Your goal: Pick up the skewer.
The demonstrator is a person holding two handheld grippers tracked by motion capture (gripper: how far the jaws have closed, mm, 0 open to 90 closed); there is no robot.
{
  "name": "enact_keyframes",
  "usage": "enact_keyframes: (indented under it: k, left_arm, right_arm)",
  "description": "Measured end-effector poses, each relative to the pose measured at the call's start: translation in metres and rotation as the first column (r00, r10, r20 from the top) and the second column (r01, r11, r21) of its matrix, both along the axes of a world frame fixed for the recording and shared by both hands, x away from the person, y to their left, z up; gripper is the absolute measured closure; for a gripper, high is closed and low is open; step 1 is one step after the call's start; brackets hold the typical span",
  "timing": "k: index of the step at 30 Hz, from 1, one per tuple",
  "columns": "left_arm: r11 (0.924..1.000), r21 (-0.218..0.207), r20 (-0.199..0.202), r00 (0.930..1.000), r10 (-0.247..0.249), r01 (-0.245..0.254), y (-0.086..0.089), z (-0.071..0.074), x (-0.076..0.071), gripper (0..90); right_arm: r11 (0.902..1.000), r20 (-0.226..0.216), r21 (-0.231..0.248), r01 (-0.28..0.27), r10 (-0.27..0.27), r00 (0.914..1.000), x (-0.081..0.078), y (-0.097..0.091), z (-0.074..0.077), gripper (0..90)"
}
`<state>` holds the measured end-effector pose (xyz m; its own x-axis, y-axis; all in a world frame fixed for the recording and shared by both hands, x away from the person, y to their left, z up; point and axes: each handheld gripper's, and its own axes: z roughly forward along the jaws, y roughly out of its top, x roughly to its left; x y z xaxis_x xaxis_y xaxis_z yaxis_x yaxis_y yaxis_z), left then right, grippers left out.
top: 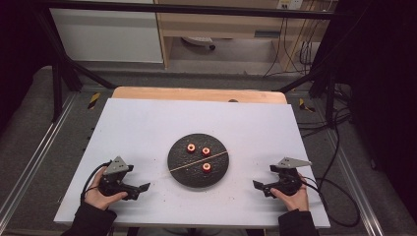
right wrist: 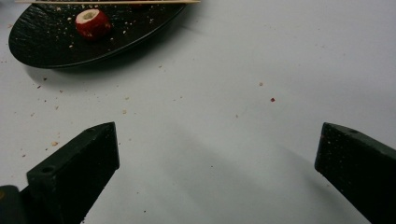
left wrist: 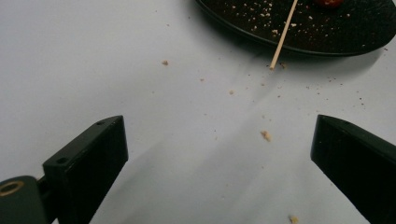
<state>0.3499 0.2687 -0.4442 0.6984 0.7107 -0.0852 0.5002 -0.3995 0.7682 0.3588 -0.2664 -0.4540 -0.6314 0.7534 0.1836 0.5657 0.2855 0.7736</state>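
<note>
White sheeting covers the counter (top: 147, 123), crumb-strewn near a dark plate (top: 182, 172) at its middle. On it lie three red cored fruit pieces (top: 206, 151) and a wooden skewer (top: 198, 161), untouched; threading looks like the job, not yet begun. Either side, each hand-held gripper, left (top: 139, 190) and right (top: 259, 186), rests low, jaws spread, empty, aimed inward.

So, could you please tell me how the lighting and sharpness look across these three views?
High view: evenly lit white table, dark surroundings, slightly soft. Left gripper view: plate and skewer sharp, near black jaws softer, faint shadows beneath. Right gripper view: plate casts a soft shadow; no glare.
</note>
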Motion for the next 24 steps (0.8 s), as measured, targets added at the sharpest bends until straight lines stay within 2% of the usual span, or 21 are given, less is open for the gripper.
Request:
enact_keyframes:
  k: [10, 24]
  left_arm:
    - [0.9999, 0.010, 0.004, 0.9999, -0.011, 0.011, -0.003, 0.004, -0.001, 3.1]
    - [0.9990, 0.026, 0.006, 0.9994, -0.035, 0.035, -0.020, 0.014, 0.000, 4.2]
  right_arm:
    - [1.0000, -0.004, -0.004, -0.001, 0.001, 1.0000, 0.000, 0.001, -0.001, 0.7]
    - [1.0000, -0.011, -0.008, -0.004, 0.004, 0.9999, 0.000, 0.002, -0.002, 0.6]
